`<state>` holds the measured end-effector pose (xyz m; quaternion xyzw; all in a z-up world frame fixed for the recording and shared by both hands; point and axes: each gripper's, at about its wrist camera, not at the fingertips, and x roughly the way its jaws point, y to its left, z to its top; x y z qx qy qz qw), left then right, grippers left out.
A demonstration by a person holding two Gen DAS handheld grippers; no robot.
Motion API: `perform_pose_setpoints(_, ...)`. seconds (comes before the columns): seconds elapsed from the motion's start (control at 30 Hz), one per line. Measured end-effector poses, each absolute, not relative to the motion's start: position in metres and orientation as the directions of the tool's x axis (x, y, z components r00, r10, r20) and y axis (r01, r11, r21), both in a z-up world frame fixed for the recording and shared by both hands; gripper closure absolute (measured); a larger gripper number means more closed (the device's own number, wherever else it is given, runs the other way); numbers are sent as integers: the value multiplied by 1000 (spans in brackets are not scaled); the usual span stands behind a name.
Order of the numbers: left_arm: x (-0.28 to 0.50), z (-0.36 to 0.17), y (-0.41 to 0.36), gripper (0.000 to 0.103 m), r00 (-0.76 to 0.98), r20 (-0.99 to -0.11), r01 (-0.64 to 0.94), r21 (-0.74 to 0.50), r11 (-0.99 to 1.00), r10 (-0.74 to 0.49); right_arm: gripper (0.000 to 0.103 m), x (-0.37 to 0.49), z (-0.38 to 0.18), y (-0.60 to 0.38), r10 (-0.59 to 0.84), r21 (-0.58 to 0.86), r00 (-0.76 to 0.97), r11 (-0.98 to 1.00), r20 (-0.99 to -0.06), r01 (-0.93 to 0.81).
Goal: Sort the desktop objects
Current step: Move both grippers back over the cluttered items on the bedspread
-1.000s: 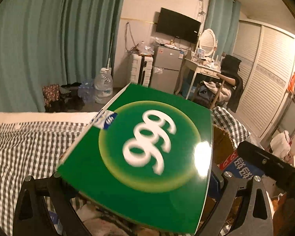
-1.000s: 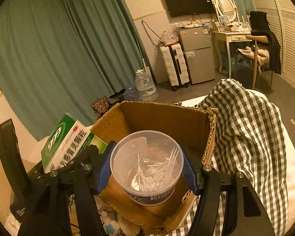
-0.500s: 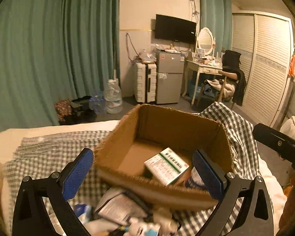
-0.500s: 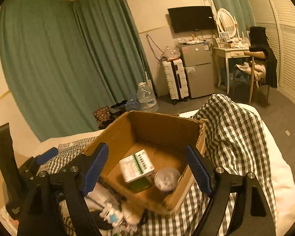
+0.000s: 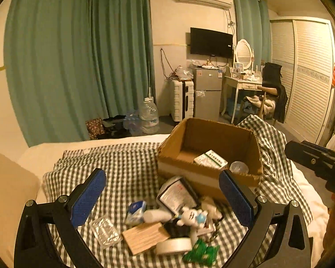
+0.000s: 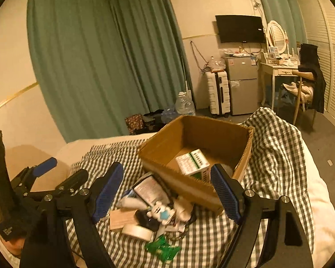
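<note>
An open cardboard box stands on the checked cloth; it also shows in the right wrist view. Inside lie a green-and-white box and a clear plastic tub. In front of the box is a pile of small objects: a wooden block, a tape roll, a green packet, a blister pack, a framed card. My left gripper is open and empty above the pile. My right gripper is open and empty above the pile.
The checked cloth covers a bed with a pillow at the left. Beyond are green curtains, water bottles, a suitcase, a fridge and a desk with a chair. The other gripper shows at the right edge.
Both grippers let go of their loads, the green box and the clear tub, into the cardboard box, opened, and drew back and up, so the pile is now in view.
</note>
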<state>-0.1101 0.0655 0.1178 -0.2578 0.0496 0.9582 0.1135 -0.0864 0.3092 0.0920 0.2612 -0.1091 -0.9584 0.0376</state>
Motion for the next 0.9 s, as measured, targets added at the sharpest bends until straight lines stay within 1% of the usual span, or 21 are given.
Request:
perform_pose_setpoints(0.1,-99,102,44,0,-841,-511,-212,7,-977,178,23,-82,75,297,-140,222,-846,-975,-514,27)
perform_pose_setpoints(0.2,-88,72,18,0,-843,-520,-153,-9,-988,135,23,-81,46,284,-154,212,-827,-976,-541,43)
perform_pose_setpoints(0.33,-82,19,-9,0,-832,-550,-78,-19,-997,75,23,-87,4,270,-161,195,-793,-979,-587,55)
perform_pose_setpoints(0.37,-83,1,-13,0,-818,-571,-67,-24,-997,69,23,-90,-12,265,-169,191,-777,-979,-606,64)
perform_pose_setpoints(0.53,-91,-48,-21,0,-769,-631,-80,-65,-995,103,23,-103,-63,247,-216,204,-719,-973,-660,106)
perform_pose_setpoints(0.7,-100,-80,-25,0,-736,-672,-98,-20,-995,86,23,-119,-95,222,-275,165,-665,-960,-694,225)
perform_pose_setpoints(0.8,-112,-91,-37,0,-703,-706,-64,-58,-996,86,23,-137,-108,205,-299,90,-626,-935,-721,342)
perform_pose_setpoints(0.9,-119,-95,-54,0,-696,-715,-1,-101,-995,73,23,-153,-116,197,-337,60,-573,-893,-747,446)
